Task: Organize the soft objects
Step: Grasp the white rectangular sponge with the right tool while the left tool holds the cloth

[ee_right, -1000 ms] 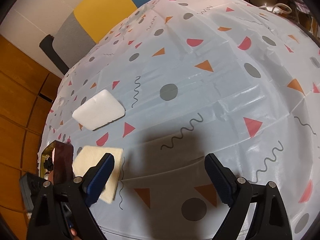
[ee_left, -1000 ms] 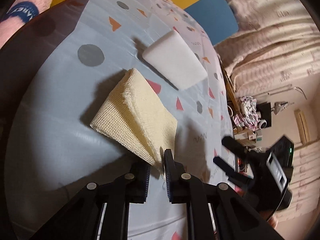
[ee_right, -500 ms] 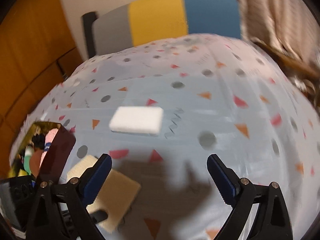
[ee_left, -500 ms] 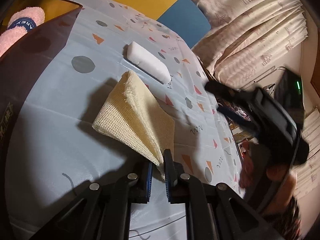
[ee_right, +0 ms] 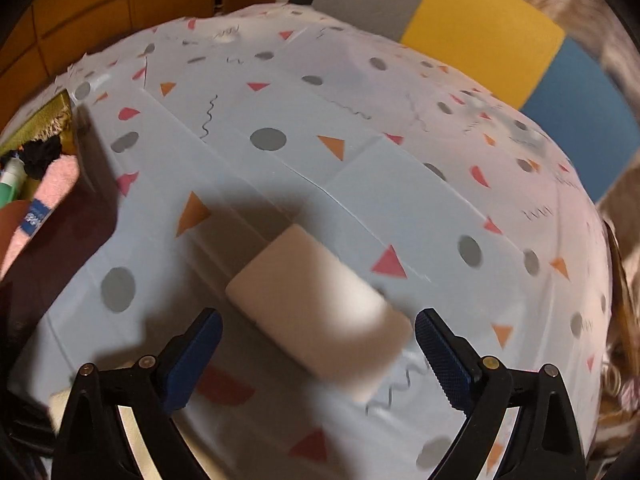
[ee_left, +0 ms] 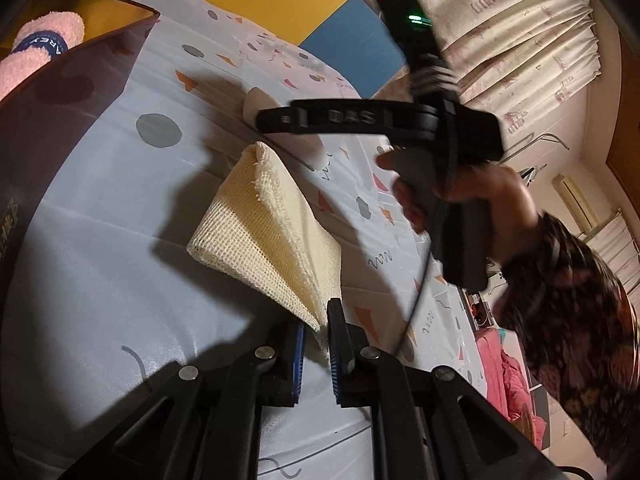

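The cream mesh cloth (ee_left: 276, 240) lay folded on the patterned tablecloth (ee_left: 100, 240) in the middle of the left wrist view, its near corner lifted and pinched between the blue pads of the left gripper (ee_left: 316, 344), which was clamped tight on it at the bottom centre. At the upper left of that frame, a pink towel (ee_left: 36, 56) with a dark blue label sat inside a dark-walled box (ee_left: 60, 112) at the table's edge. To the right of the cloth, a hand (ee_left: 476, 200) in a dark patterned sleeve (ee_left: 572, 320) gripped the handle of the right gripper, whose black finger reached leftward over the white foam block (ee_left: 256, 102), most of it hidden behind that finger. Pale curtains (ee_left: 520, 28) filled the upper right.

In the right wrist view, the pink towel and the box appeared at the left edge, along with a dark object and a green-and-white item too blurred to name. The white foam block (ee_right: 316, 312) lay flat on the tablecloth in the lower centre, blurred, just ahead of the right gripper (ee_right: 318, 344). Its jaws had just been opening and stood spread wide, one on each side of the block's near end without pressing on it. A corner of the cream cloth showed at the lower left, behind the left-hand finger. A grey, yellow and blue panel (ee_right: 480, 44) stood beyond the table at the upper right.
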The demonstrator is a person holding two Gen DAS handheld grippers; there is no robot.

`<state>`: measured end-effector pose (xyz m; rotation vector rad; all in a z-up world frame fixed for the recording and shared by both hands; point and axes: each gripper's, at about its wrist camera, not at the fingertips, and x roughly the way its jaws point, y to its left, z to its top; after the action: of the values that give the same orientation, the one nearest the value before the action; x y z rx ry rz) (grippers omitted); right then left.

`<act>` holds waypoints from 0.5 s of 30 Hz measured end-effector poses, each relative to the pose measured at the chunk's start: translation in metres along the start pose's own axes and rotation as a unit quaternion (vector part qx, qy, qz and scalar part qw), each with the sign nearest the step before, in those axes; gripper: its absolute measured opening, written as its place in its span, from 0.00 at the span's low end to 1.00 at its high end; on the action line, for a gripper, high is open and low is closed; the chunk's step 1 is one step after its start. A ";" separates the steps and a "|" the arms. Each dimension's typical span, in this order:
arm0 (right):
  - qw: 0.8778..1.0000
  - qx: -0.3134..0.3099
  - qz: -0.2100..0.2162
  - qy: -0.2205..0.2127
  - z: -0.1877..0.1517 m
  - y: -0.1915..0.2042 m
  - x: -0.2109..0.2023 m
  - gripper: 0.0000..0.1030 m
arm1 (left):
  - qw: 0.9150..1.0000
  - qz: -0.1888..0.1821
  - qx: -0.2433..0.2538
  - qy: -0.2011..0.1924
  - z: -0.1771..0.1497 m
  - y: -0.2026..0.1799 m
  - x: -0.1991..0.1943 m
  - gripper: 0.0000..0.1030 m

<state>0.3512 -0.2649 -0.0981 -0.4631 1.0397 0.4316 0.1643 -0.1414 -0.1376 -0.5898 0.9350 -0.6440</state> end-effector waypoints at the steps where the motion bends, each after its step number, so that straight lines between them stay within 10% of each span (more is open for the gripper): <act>1: 1.000 0.001 0.004 0.008 0.003 -0.002 0.006 0.95 | 1.000 -0.002 0.000 0.000 0.000 0.000 0.000 0.10; 15: 0.992 0.119 0.026 -0.025 -0.031 -0.018 -0.005 0.75 | 1.000 -0.011 -0.007 -0.003 -0.001 0.012 -0.003 0.10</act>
<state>0.3369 -0.2976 -0.1042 -0.2117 1.0406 0.3592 0.1652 -0.1314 -0.1456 -0.6146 0.9288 -0.6568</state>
